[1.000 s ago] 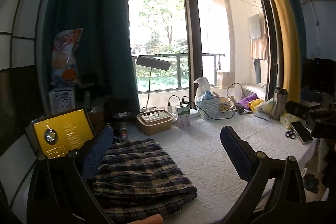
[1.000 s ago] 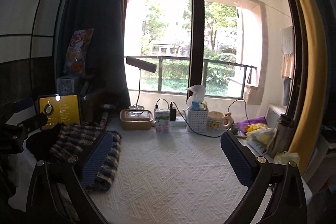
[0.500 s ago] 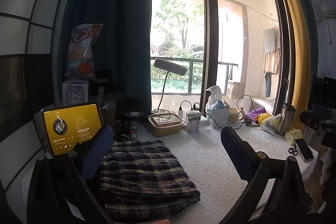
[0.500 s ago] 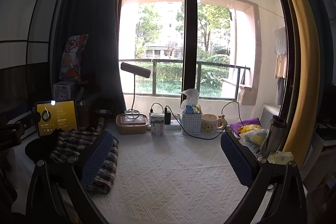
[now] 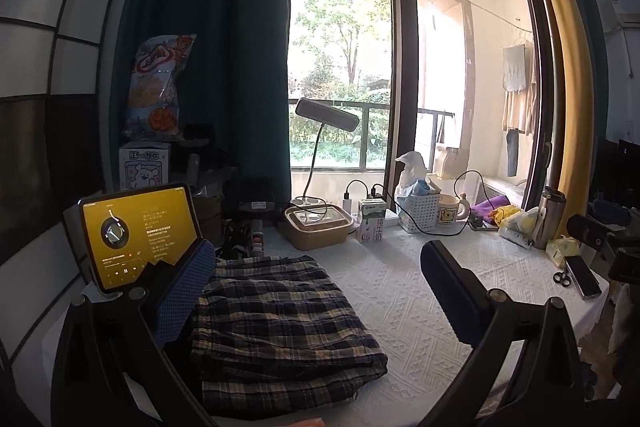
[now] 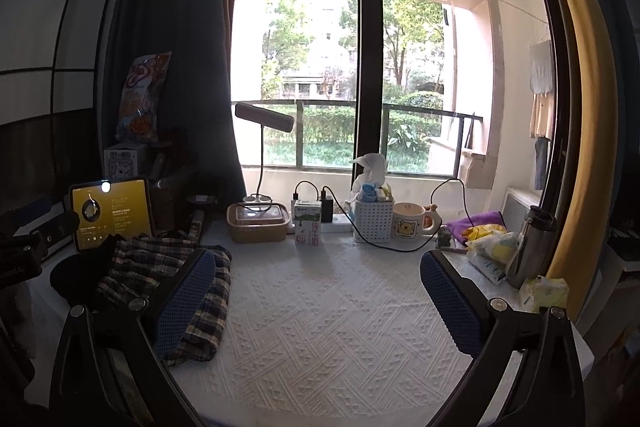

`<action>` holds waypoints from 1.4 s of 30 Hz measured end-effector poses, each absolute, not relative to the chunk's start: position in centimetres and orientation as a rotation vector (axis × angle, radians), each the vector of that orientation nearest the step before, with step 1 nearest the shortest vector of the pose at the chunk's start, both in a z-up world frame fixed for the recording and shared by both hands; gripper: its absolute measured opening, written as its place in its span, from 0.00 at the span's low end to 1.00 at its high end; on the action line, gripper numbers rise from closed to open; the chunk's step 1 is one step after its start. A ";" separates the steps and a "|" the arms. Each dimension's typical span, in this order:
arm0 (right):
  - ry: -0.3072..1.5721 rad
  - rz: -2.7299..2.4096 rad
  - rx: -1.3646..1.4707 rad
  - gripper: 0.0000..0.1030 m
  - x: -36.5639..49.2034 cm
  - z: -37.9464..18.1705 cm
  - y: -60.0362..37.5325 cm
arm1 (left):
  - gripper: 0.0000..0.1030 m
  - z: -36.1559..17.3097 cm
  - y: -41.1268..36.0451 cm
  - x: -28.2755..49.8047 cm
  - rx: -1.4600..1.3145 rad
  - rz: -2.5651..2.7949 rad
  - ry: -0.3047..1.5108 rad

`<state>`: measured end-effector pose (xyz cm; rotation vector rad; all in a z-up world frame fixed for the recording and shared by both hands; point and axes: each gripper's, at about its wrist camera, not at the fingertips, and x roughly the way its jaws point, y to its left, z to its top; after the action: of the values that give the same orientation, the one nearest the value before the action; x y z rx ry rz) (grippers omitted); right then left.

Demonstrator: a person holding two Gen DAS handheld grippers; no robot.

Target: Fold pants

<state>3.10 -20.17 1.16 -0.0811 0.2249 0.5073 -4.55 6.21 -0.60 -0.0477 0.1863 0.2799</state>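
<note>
The pants (image 5: 276, 327) are dark blue and cream with a check pattern. They are folded into a thick, flat pile with a few soft wrinkles. They lie on the left side of the white bumpy surface (image 5: 400, 311), right in front of the yellow screen.

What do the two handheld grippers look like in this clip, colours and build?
Both look alike: the left gripper and the right gripper have black angular frames with silver bolts at the joints, and each finger carries a long dark-blue pad with a fine mesh texture. No cables or sleeves show.
</note>
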 end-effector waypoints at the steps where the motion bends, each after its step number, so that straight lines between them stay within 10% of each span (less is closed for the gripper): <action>1: 0.226 0.508 -0.081 1.00 3.1 1.1 -20.1 | 0.99 -0.6 6.3 -4.5 -0.048 0.281 0.187; 42: 0.226 0.517 -0.091 1.00 2.8 0.9 -20.2 | 0.99 -0.6 6.0 -4.6 -0.040 0.277 0.182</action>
<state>2.85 -20.18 0.91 -0.0913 0.2260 0.5174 -4.61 6.01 -0.59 -0.0396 0.1817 0.2771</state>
